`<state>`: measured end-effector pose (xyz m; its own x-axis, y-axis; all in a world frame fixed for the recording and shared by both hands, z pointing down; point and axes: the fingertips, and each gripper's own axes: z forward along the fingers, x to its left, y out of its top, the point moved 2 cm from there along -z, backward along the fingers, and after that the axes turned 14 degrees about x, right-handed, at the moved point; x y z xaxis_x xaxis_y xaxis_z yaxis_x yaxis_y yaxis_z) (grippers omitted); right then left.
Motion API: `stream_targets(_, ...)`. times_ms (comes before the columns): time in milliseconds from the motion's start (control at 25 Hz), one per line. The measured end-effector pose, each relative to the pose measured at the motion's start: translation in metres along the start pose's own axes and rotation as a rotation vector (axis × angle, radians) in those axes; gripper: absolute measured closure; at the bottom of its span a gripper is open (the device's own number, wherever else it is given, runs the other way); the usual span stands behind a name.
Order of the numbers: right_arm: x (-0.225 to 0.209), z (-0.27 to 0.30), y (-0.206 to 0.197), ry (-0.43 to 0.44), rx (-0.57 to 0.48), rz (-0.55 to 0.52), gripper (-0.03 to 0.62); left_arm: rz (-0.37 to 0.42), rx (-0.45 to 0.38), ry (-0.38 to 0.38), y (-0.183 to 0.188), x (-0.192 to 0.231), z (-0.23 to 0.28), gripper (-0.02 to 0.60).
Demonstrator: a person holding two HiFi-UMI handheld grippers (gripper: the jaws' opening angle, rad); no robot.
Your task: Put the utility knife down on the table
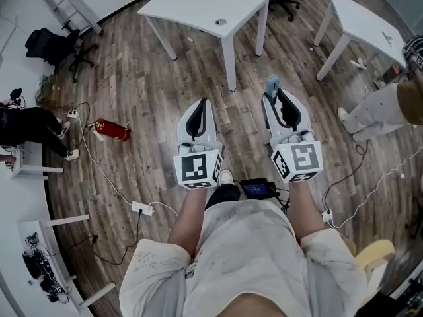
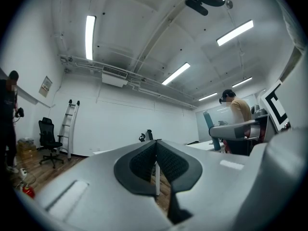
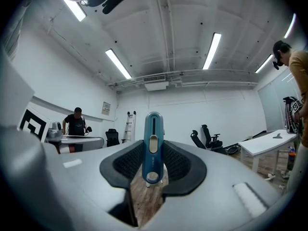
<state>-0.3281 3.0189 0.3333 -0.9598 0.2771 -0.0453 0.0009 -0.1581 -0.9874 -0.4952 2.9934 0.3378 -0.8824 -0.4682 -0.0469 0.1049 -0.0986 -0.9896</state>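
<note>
A blue utility knife (image 3: pixel 152 146) with a pale slider stands upright between the dark pads of my right gripper (image 3: pixel 153 163), which is shut on it. In the head view the knife's blue tip (image 1: pixel 272 84) sticks out beyond the right gripper (image 1: pixel 278 99), held above the wooden floor. My left gripper (image 1: pixel 200 113) is beside it at the same height, its jaws shut with nothing between them; in its own view the left gripper (image 2: pixel 156 148) shows its pads meeting at the tip. A white table (image 1: pixel 192 5) stands ahead of both grippers.
A second white table (image 1: pixel 363 25) stands at the right, with a person (image 1: pixel 386 107) next to it. A red fire extinguisher (image 1: pixel 111 131), cables and a power strip (image 1: pixel 141 208) lie on the floor at the left. Black office chairs (image 1: pixel 56 47) and a ladder (image 1: pixel 63 2) stand at the far left.
</note>
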Motion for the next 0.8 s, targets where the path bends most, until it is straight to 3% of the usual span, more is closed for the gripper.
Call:
stream_targets(240,0.065,0.204,0.052,-0.014,0.01,-0.016,0.462,-0.004,-0.005,0.0,0.026,0.193,0.105,0.561)
stream_targets(480,0.149,0.465,0.111,-0.03,0.016,-0.022,0.461,-0.016,-0.006,0.0,0.053,0.441,0.234,0.561)
stream_targets(600,0.206,0.564,0.125,-0.035,0.016,-0.028,0.461,-0.025,-0.007,0.001,0.051,0.554,0.267,0.561)
stream_targets(680,0.235,0.617,0.133,-0.039,0.016,-0.031,0.461,-0.027,-0.008,-0.002,0.051,0.612,0.287,0.561)
stream_targets(800,0.242,0.696,0.146,-0.053,0.016,-0.033,0.461,-0.021,-0.006,-0.015,0.056,0.672,0.341,0.561)
